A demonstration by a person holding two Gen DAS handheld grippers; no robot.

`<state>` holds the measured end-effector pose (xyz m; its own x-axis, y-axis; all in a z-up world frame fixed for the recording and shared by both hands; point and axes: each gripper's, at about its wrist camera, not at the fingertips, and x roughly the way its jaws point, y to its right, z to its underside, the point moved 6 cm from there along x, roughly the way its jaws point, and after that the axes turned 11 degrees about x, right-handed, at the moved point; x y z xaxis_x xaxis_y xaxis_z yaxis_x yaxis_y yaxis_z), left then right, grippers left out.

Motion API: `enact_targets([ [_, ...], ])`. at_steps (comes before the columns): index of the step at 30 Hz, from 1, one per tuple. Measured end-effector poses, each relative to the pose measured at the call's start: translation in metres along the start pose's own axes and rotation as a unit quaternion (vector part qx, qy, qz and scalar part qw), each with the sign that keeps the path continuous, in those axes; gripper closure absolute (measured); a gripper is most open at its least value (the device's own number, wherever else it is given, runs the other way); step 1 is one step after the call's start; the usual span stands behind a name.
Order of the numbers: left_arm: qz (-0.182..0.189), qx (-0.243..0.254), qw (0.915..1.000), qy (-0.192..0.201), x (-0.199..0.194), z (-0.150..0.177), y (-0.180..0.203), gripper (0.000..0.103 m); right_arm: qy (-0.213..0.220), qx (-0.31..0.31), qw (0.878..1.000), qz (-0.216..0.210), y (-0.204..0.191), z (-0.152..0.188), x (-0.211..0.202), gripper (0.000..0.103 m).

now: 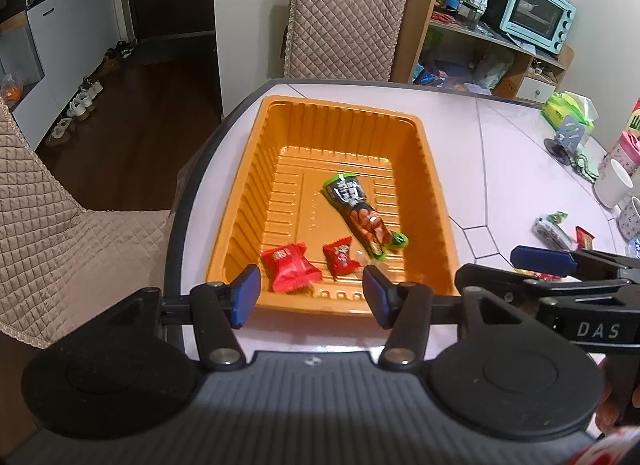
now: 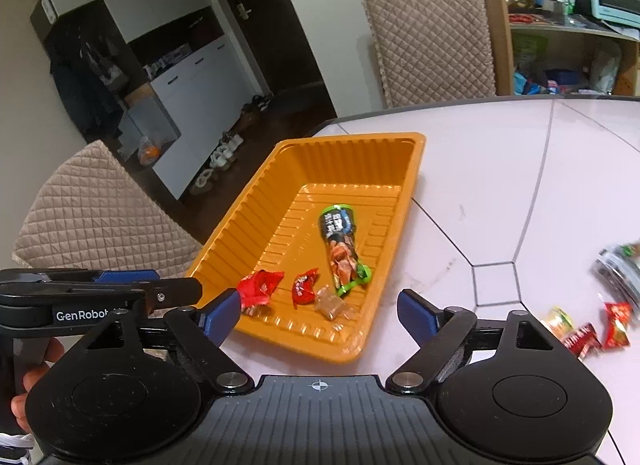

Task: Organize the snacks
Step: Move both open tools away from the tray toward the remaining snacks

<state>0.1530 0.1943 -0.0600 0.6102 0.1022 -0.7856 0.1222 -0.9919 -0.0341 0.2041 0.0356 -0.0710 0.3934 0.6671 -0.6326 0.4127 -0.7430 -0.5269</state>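
Observation:
An orange plastic tray (image 1: 344,103) (image 2: 352,139) sits at the table's left edge. In it lie a long green and black snack packet (image 1: 360,217) (image 2: 340,249), two red candies (image 1: 288,265) (image 1: 340,255) and a clear-wrapped sweet (image 2: 330,301). My left gripper (image 1: 310,281) hovers over the tray's near end, open and holding nothing. My right gripper (image 2: 320,301) stands open and wide beside it, also with nothing between its fingers. Several loose snacks (image 2: 616,323) (image 1: 552,231) lie on the table to the right.
Quilted chairs (image 1: 344,17) (image 1: 48,217) stand behind and left of the table, whose rounded edge (image 1: 180,225) runs close to the tray. Mugs (image 1: 614,183), a tissue pack (image 1: 568,109) and a small stand (image 1: 568,137) occupy the far right. A shelf with a mint oven (image 1: 540,17) is behind.

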Motion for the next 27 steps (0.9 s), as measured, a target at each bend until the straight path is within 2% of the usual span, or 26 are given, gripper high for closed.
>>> enact_targets([
  [12, 0.037, 0.022, 0.9991, -0.002, -0.026, 0.027, 0.057, 0.05, 0.015, 0.025, 0.999, 0.02, 0.043, 0.029, -0.07, 0.017],
  [27, 0.1, 0.098, 0.9898, -0.023, -0.019, 0.044, 0.15, 0.05, 0.03, 0.091, 0.99, 0.101, 0.114, 0.071, -0.138, 0.016],
])
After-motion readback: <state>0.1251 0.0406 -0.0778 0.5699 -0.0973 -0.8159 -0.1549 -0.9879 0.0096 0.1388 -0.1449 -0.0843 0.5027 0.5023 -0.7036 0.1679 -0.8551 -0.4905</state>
